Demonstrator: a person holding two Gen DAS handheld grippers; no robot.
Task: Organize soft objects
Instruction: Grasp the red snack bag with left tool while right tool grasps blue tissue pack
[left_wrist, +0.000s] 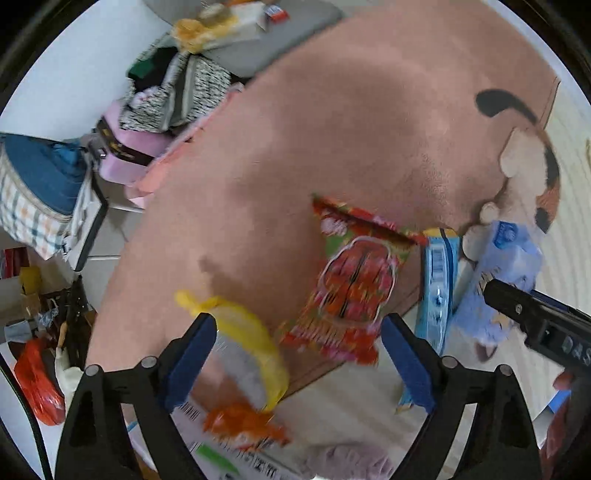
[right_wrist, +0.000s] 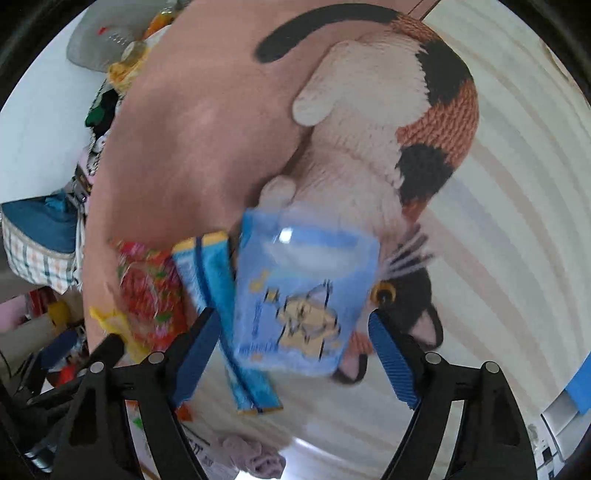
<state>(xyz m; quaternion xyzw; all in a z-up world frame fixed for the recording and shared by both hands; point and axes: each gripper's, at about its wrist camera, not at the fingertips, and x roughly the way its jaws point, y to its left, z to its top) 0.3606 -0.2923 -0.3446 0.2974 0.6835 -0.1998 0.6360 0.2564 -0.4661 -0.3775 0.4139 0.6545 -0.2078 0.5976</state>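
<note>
Your left gripper (left_wrist: 299, 328) is spread apart over the red snack bag (left_wrist: 351, 277) on the pink blanket (left_wrist: 332, 129), gripping nothing. Your right gripper (right_wrist: 295, 328) is apart too, around the blue tissue pack (right_wrist: 303, 291) lying on the knitted cat (right_wrist: 388, 147).

Pink blanket (left_wrist: 351, 110), calico knitted cat (right_wrist: 388, 147), red-patterned packet (left_wrist: 351, 280)

Bright, even light; motion blur, fisheye-warped edges.
</note>
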